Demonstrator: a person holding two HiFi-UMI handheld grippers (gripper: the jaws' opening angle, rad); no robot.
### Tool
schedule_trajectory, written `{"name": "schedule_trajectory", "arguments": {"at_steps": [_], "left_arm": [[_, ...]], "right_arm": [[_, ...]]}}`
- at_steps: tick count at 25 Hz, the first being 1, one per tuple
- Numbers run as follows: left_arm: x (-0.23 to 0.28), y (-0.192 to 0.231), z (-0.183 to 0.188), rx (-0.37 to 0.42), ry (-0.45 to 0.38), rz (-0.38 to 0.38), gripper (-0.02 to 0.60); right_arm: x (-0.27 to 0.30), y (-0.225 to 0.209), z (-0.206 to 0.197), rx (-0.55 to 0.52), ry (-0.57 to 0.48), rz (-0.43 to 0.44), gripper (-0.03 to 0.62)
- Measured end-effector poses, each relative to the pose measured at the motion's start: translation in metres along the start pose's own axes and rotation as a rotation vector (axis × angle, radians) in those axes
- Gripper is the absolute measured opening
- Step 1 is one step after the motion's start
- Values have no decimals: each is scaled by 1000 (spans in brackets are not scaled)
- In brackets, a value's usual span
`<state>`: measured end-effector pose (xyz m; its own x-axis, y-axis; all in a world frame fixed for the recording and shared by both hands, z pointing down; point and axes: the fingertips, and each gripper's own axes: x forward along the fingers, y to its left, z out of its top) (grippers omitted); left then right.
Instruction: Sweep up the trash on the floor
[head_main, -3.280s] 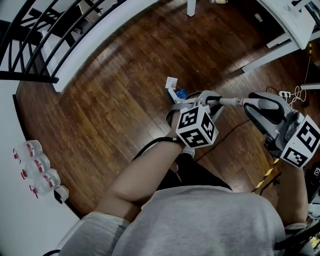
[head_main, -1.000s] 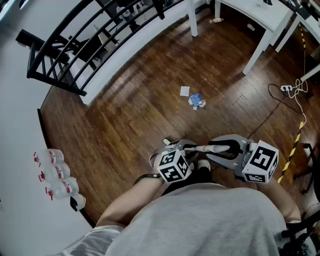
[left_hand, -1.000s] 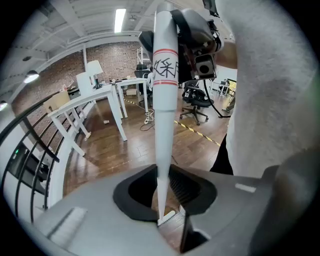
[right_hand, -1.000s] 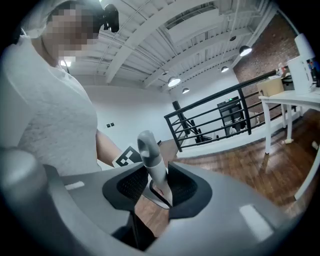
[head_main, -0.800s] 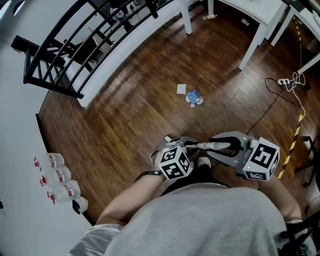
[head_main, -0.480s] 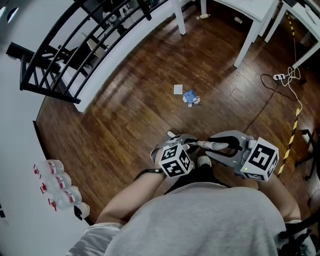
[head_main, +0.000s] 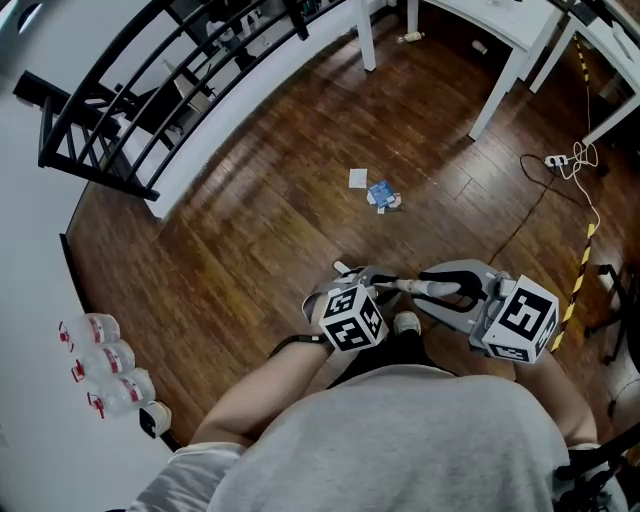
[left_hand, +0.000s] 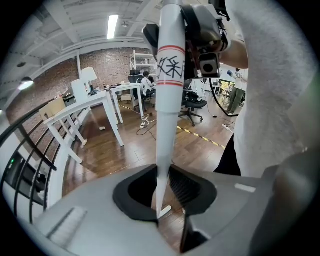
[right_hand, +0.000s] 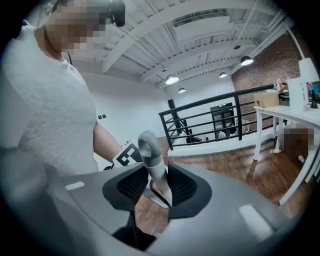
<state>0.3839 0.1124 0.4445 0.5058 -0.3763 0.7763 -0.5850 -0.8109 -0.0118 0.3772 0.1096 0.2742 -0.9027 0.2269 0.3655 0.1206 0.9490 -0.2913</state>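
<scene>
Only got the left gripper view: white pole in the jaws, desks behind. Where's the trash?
Observer: The head view shows a white paper scrap and a blue wrapper close together on the wood floor, with bare boards all round them.
Operator: Right side on the pole too?
Observer: Yes. The right hand-held gripper is shut on the handle, just below its grey hang loop.
Operator: Anything else down there?
Observer: Three plastic bottles sit in a row at the head view's left edge, far from the blue wrapper.
</scene>
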Motion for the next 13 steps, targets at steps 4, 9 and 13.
{"name": "schedule_trajectory", "arguments": {"at_steps": [4, 9, 13], "left_arm": [[-7, -4, -8, -2, 2, 2, 75], [-14, -6, -17, -5, 5, 8, 75], [-19, -6, -24, -8, 7, 13, 75]], "right_arm": [[7, 7, 1, 0, 2, 0, 120], [15, 12, 1, 3, -2, 2, 120], [21, 16, 2, 1, 0, 5, 120]]}}
